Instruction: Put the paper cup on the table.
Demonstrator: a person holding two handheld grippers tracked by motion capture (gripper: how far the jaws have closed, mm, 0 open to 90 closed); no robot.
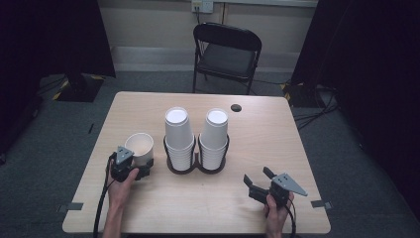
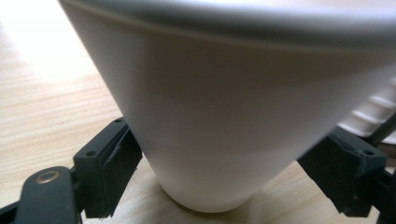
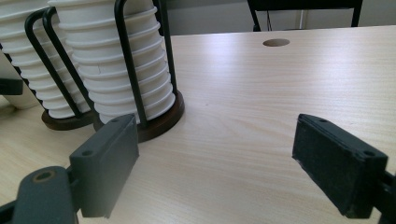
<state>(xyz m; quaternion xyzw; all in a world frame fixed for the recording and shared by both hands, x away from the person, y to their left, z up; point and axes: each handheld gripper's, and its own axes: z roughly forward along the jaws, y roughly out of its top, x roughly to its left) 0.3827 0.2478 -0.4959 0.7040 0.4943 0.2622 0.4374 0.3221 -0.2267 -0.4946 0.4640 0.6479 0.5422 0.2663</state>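
Paper cup [image 1: 140, 147] stands upright on the wooden table [image 1: 257, 144], left of two cup stacks [image 1: 179, 137] in a black wire holder [image 1: 198, 166]. Left gripper [image 1: 143, 167] clasps its base; right gripper [image 1: 256, 181] rests spread apart nearby.

cups [image 1: 139, 148] white | holder [image 3: 135, 60] black wire, brown base | table [image 1: 257, 144] pale woodgrain | jaws black

Black folding chair [image 1: 227, 54] beyond wooden table [image 1: 277, 148], grey carpet floor [image 1: 59, 134], pale wall [image 1: 148, 25], dark curtains [image 1: 49, 34]
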